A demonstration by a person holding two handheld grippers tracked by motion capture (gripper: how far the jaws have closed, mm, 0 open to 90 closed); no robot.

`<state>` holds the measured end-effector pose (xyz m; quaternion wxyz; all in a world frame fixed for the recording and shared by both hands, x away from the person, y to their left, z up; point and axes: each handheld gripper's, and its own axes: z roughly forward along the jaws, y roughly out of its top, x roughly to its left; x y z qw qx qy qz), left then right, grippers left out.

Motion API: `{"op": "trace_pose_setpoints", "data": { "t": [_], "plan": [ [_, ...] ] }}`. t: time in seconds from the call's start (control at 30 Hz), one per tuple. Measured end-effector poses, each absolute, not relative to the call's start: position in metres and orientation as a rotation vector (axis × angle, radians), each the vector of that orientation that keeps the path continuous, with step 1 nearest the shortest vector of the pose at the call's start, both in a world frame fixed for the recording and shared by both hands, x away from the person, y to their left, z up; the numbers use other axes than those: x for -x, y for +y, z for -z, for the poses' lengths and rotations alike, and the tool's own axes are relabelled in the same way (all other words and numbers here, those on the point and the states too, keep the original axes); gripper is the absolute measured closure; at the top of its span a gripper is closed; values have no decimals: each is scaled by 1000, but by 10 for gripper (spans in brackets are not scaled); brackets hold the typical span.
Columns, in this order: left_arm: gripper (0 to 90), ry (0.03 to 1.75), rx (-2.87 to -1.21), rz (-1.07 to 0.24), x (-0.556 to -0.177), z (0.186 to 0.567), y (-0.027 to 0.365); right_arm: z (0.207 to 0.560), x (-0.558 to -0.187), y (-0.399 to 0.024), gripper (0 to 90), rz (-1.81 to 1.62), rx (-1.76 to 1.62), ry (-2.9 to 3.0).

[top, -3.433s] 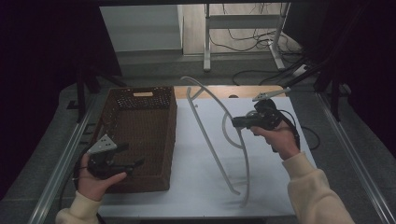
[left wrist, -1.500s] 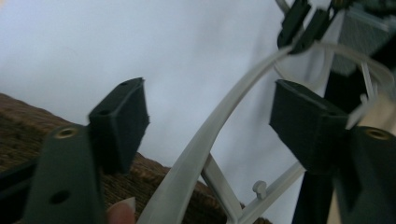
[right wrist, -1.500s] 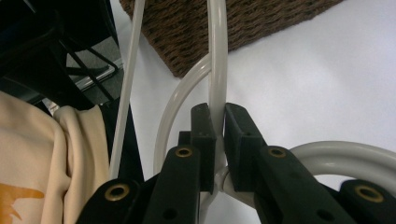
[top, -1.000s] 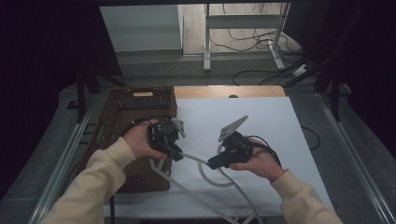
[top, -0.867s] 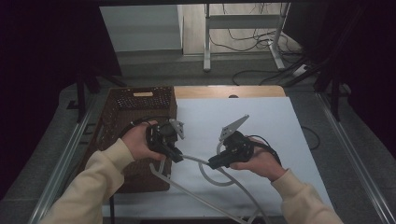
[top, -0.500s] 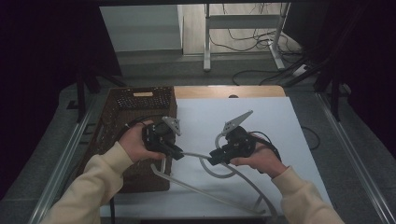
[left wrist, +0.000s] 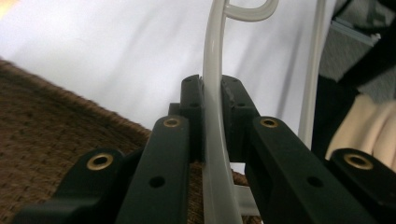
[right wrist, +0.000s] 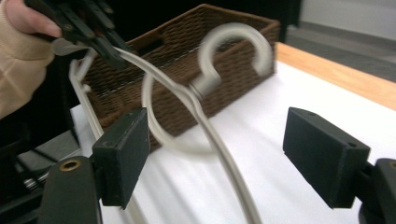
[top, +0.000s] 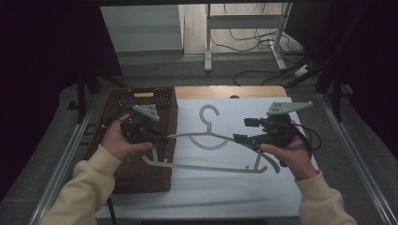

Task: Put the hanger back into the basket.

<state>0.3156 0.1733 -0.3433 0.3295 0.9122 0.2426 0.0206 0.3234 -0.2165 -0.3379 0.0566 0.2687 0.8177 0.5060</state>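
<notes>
A pale grey plastic hanger (top: 202, 141) hangs level above the white table sheet, its hook (top: 210, 112) pointing away from me. My left gripper (top: 164, 138) is shut on one shoulder end of it, at the basket's right edge. In the left gripper view the hanger arm (left wrist: 212, 121) is pinched between the two black jaws of the left gripper (left wrist: 212, 93). My right gripper (top: 241, 131) is at the other shoulder; its jaws have just been opening. In the right gripper view the hanger (right wrist: 212, 135) passes between the wide-apart pads of the right gripper (right wrist: 219, 151) without touching them.
A brown wicker basket (top: 141, 96) stands at the table's left, under my left hand, also seen as the basket (right wrist: 219, 18) in the right gripper view. The white sheet (top: 234, 197) covers the table, with bare wood (top: 220, 92) at the far edge. Metal rails run along both sides.
The right jaws have opened and let go of the hanger. The right hand has drawn back to the right and risen; the left hand has carried its end left toward the basket.
</notes>
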Motion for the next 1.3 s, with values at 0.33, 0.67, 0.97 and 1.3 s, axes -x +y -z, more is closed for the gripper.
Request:
{"op": "trace_pose_setpoints", "data": {
  "t": [0.33,0.67,0.97,1.3],
  "plan": [
    [811,743,-2264,-126,-308,340,201,362,-322,-266,227,-1512,-1001,2361],
    [811,852,-2160,-167,-300,346,234,385,-330,-281,210,-1509,-1085,2334],
    [811,920,-2089,-218,-286,350,263,397,-332,-279,190,-1494,-1088,2336],
    [811,1009,-2009,-283,-271,355,291,411,-333,-275,178,-1419,-1095,2364]
  ]
}}
